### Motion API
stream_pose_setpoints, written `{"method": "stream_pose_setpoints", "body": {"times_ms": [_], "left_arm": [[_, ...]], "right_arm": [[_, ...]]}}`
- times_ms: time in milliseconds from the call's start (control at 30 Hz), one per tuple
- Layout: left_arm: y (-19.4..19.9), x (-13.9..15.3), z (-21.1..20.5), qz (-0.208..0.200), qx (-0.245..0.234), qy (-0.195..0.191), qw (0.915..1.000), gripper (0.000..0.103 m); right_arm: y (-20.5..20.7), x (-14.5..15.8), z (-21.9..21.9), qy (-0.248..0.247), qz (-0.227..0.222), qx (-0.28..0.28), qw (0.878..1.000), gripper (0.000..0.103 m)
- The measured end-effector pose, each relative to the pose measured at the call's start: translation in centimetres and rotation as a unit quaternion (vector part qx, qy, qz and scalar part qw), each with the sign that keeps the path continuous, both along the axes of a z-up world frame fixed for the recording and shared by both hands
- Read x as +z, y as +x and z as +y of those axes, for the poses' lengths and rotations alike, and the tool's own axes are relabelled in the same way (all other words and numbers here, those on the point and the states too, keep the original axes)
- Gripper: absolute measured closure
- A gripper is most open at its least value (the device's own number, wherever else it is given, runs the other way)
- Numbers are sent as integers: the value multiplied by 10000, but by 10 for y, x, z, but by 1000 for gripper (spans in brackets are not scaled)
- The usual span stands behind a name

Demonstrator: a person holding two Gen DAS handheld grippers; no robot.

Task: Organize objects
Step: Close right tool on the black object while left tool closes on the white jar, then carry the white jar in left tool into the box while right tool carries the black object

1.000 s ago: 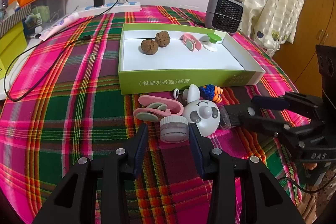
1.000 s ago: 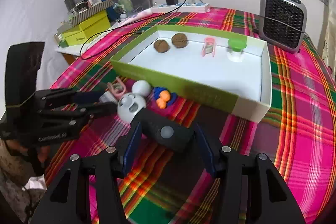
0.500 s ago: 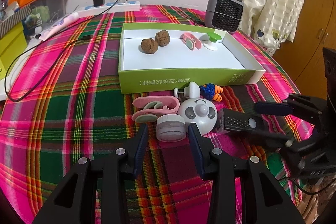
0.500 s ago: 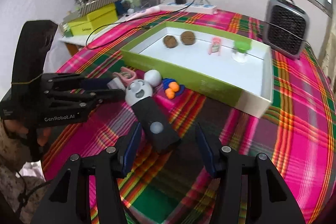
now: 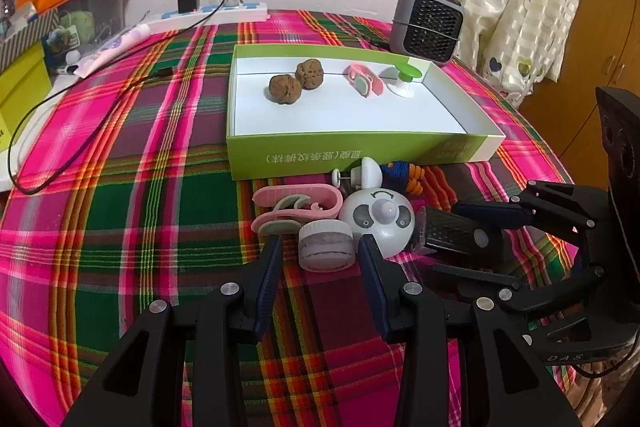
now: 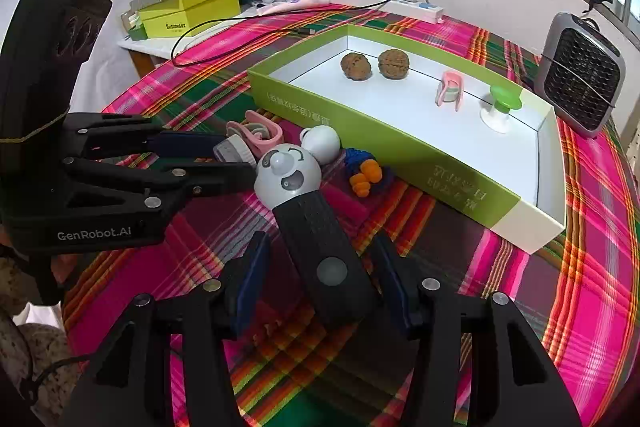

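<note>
Black fan (image 6: 320,251) handle sits loose between the right gripper (image 6: 320,287) jaws, left gripper (image 5: 320,263) jaws open around the jar (image 5: 326,245), so closing crooked could knock both sideways.

Both matte-black plastic two-finger grippers (image 5: 322,263) (image 6: 320,275) carry navy-blue finger pads (image 5: 268,275), silver screws and white "GenRobot.AI" lettering.

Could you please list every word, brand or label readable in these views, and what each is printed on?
"GenRobot.AI": white lettering on the black left gripper body.
"D A S": partial letters on the black right gripper body.
Chinese characters on the green cardboard box front wall: upside down, too blurred to read.
Black word on the yellow-green box: too small.
</note>
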State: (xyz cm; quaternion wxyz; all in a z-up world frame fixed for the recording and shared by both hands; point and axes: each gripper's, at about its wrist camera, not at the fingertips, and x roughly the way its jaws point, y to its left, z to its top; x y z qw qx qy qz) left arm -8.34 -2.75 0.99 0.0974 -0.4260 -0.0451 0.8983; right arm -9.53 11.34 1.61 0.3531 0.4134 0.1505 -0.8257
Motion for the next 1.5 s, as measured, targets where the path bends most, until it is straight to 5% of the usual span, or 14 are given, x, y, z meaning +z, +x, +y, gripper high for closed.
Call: {"method": "stream_pose_setpoints", "body": {"times_ms": [467, 1500], "left_arm": [[0, 0, -2, 47, 66, -127, 9999, 77], [6, 1, 1, 143, 47, -232, 9996, 77]], "right_arm": [[8, 2, 3, -30, 91, -262, 9996, 75], [19, 3, 6, -295, -13, -762, 9967, 75]]}}
